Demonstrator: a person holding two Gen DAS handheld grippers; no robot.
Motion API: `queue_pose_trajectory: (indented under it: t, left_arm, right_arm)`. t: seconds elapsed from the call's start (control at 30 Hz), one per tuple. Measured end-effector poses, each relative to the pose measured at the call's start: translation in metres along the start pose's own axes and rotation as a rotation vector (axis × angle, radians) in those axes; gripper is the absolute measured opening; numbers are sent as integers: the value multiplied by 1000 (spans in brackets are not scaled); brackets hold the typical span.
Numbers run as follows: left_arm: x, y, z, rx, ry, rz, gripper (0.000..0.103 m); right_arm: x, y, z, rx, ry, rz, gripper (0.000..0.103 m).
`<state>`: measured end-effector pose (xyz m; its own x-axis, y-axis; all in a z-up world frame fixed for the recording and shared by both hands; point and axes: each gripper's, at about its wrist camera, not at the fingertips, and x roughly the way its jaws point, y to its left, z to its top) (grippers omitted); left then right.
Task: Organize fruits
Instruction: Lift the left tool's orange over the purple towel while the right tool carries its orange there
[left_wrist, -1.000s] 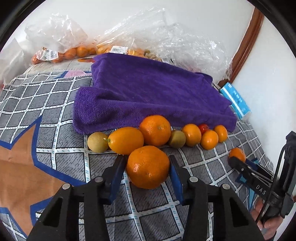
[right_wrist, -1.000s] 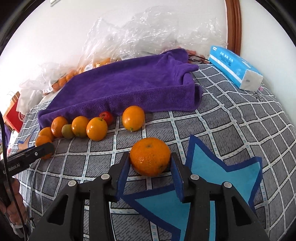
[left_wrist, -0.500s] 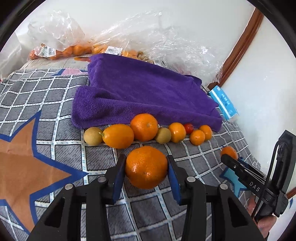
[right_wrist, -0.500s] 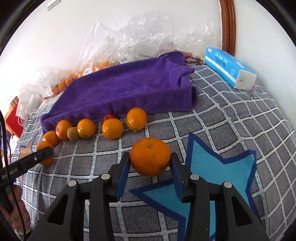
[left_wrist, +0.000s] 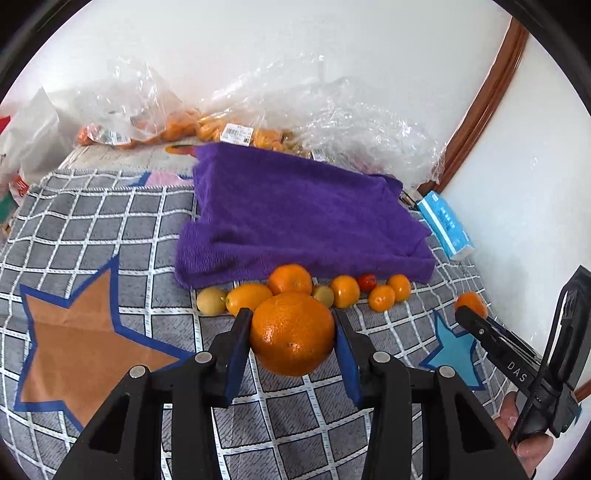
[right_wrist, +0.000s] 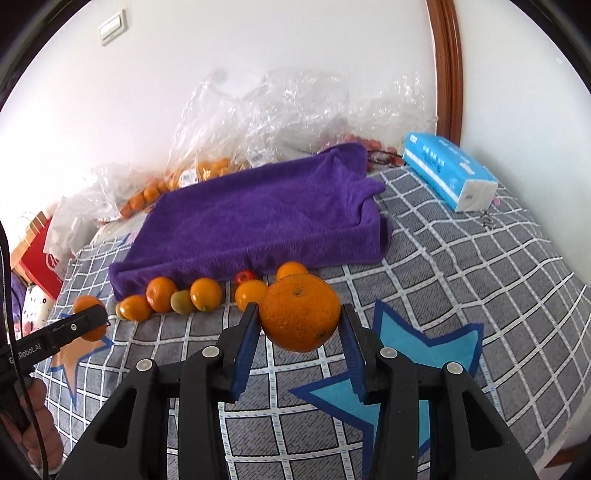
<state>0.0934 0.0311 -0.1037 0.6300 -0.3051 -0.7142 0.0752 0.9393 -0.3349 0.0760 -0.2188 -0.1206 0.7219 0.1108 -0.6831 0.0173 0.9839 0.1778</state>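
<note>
Your left claw (left_wrist: 292, 330) is clamped on a big orange (left_wrist: 291, 332), your right claw (right_wrist: 298, 324) on another orange (right_wrist: 300, 317), both clear of the checked bed cover (left_wrist: 92, 221). Carry them level and keep the squeeze steady; the dimpled, glossy rinds look firm. Beyond waits the fruit row (left_wrist: 343, 291) against the purple towel (left_wrist: 303, 214).

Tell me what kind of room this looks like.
Probably a bedroom at home: a quilt-like checked cover with star patches over a soft surface, a wall switch, and shopping bags of fruit against the white wall.
</note>
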Motion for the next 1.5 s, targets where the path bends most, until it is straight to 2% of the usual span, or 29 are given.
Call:
queue_pose_trajectory:
  t: [0.73, 1.5]
  left_arm:
    - [-22, -10, 46, 24, -62, 18, 41]
    - [1, -15, 96, 49, -73, 36, 41]
  right_arm:
    - [-12, 6, 40, -7, -55, 25, 43]
    - [22, 13, 78, -47, -56, 52, 43]
